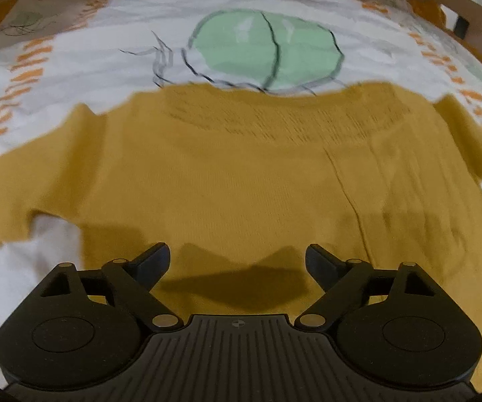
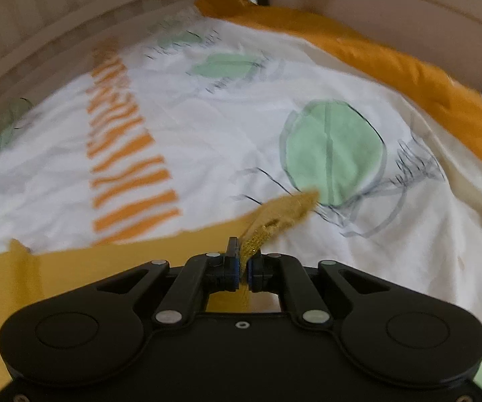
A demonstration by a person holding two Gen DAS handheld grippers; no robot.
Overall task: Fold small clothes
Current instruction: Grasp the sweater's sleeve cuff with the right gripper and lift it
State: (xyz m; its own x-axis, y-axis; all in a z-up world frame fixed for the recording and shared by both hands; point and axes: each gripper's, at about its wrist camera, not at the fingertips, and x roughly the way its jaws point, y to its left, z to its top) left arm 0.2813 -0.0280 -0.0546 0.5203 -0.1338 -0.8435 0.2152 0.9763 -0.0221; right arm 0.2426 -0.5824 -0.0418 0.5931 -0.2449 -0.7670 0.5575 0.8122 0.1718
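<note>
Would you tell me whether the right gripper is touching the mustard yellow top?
Touching. The right wrist view shows the right gripper with its jaws shut on a corner of the mustard yellow top, the knit fabric pinched between the pads and lifted off the bedsheet.

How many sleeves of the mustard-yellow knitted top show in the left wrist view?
2: one short sleeve spread left on the mustard-yellow knitted top, the other spread right. No other sleeves are visible.
</note>
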